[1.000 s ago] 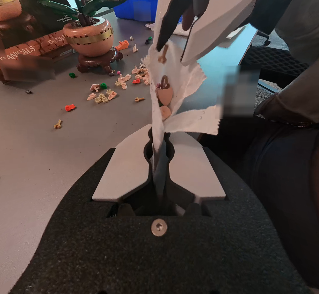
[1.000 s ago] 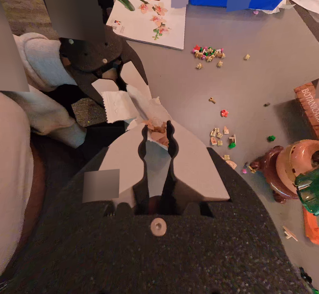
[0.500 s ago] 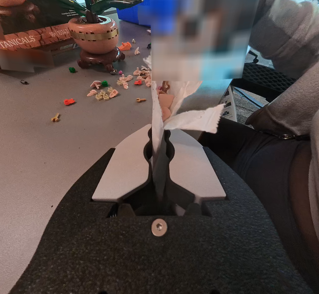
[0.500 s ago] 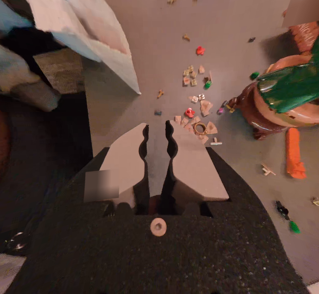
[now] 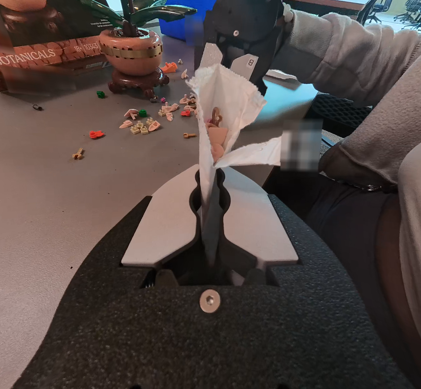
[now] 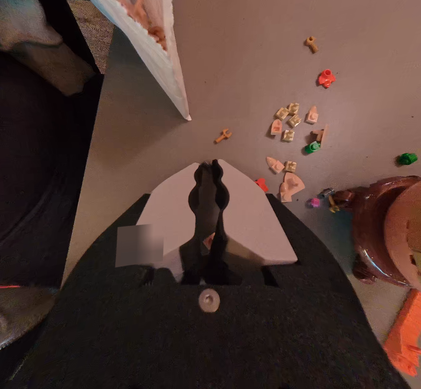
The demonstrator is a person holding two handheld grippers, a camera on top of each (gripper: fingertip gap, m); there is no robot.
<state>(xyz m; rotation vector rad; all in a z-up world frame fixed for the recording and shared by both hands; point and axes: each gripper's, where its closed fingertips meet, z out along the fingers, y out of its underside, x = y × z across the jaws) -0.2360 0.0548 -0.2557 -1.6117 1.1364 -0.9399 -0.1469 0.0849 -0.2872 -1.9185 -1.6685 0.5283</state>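
My left gripper is shut on the lower end of a torn white paper bag and holds it upright above the grey table. Pink and tan brick pieces sit inside the bag. My right gripper is down at the table surface with its jaws closed together and a small dark piece pinched at the tips. The bag also shows in the right wrist view, up and to the left of that gripper. The right gripper's black body stands behind the bag in the left wrist view.
A brick-built flower pot stands at the back, also at right. Loose small pieces lie between it and the right gripper. A printed box and blue bin are behind. The table edge runs left. Left tips to right tips: about 10 cm.
My right gripper let go of the bag's top, dropped to the table and shut at a small dark piece. My left gripper kept its hold on the bag.
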